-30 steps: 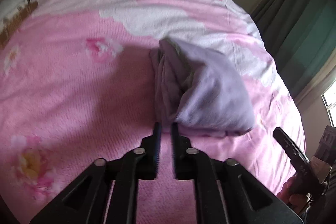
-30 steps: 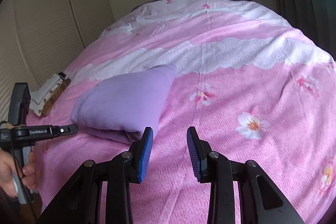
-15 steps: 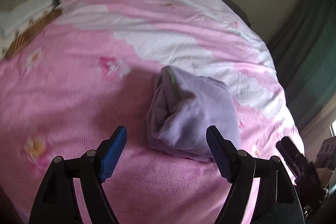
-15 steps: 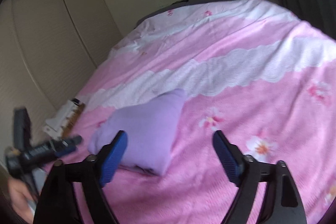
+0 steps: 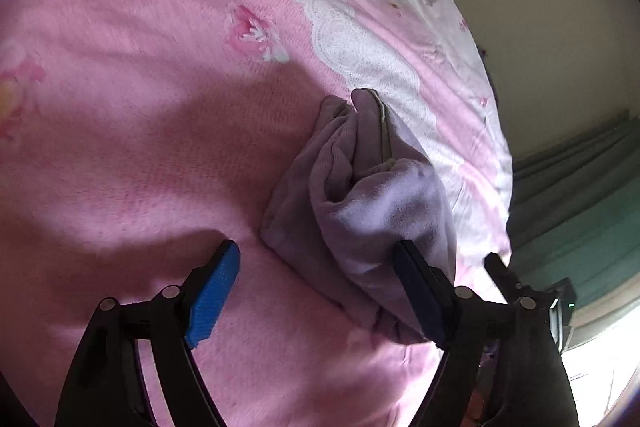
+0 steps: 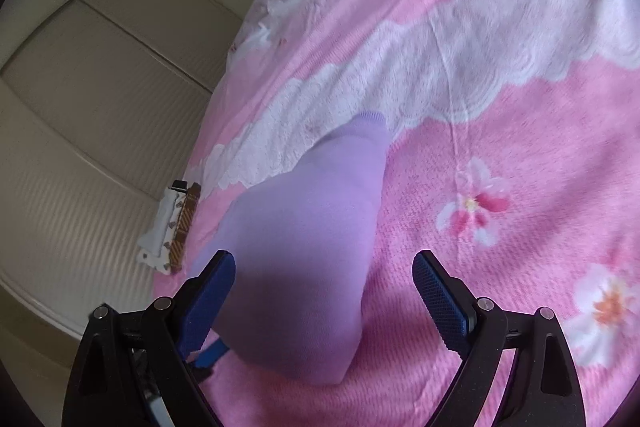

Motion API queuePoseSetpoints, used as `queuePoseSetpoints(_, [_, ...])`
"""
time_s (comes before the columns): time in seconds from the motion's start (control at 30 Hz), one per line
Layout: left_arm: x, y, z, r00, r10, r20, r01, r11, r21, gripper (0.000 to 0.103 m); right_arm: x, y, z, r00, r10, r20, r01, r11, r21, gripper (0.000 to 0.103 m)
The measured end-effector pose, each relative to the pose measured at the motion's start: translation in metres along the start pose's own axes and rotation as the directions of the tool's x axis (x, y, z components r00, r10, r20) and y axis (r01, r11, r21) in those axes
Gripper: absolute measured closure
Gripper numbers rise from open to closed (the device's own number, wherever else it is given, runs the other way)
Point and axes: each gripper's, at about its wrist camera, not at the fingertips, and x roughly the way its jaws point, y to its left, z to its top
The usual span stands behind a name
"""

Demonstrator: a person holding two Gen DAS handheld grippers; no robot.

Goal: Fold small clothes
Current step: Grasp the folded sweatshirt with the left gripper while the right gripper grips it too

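A folded lilac garment (image 5: 372, 211) is seen lying on the pink floral bed (image 5: 132, 131), approached from both sides by the left tongs (image 5: 316, 287) and right tongs (image 6: 324, 291), both just opened wide and empty, so the next grasp appears to need the bundle's near edges pinched.

Left handheld two-finger gripper (image 5: 316, 287): matte black plastic frame, angled struts with triangular cut-outs, round silver pivot screws at the joints. Ribbed bright-blue rubber fingertip pads (image 5: 212, 299) on the inner faces; far one shaded, nearly navy.

Right handheld two-finger gripper (image 6: 324, 301): same black strut frame, same silver screws, one per link. Darker blue fingertip pads (image 6: 438, 301), fine cross-hatched grid texture. Thin pale cable low at the left edge of its frame, partly hidden.
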Motion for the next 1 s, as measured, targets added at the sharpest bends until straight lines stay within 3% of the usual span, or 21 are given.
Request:
queuePoseSetpoints(0.4, [0.014, 0.004, 0.008, 0.991, -0.127, 0.038, 0.129, 0.989, -0.074, 0.015, 0.063, -0.026, 0.026, 0.992, 0.094, -0.089, -0.082, 0.988, 0.133, 0.012])
queuePoseSetpoints(0.63, [0.025, 0.003, 0.014, 0.991, -0.123, 0.059, 0.127, 0.988, -0.084, 0.014, 0.088, -0.016, 0.035, 0.985, 0.101, -0.14, -0.086, 0.99, 0.111, 0.015])
queuePoseSetpoints(0.67, [0.026, 0.003, 0.015, 0.99, -0.122, 0.066, 0.127, 0.988, -0.088, 0.015, 0.089, -0.014, 0.034, 0.986, 0.093, -0.141, -0.079, 0.991, 0.106, 0.018])
queuePoseSetpoints(0.77, [0.024, 0.003, 0.017, 0.99, -0.117, 0.081, 0.123, 0.989, -0.085, 0.043, 0.085, -0.012, 0.03, 0.987, 0.105, -0.119, -0.09, 0.988, 0.123, 0.036])
queuePoseSetpoints(0.8, [0.023, 0.002, 0.017, 0.989, -0.121, 0.081, 0.127, 0.989, -0.077, 0.048, 0.082, -0.013, 0.029, 0.988, 0.109, -0.112, -0.095, 0.988, 0.123, 0.045])
queuePoseSetpoints(0.9, [0.016, 0.002, 0.016, 0.987, -0.138, 0.082, 0.144, 0.987, -0.065, 0.056, 0.068, -0.006, 0.024, 0.991, 0.101, -0.084, -0.093, 0.99, 0.102, 0.055])
queuePoseSetpoints(1.0, [0.007, -0.002, 0.019, 0.987, -0.141, 0.075, 0.145, 0.988, -0.058, 0.058, 0.056, 0.009, 0.022, 0.994, 0.088, -0.057, -0.084, 0.993, 0.08, 0.06])
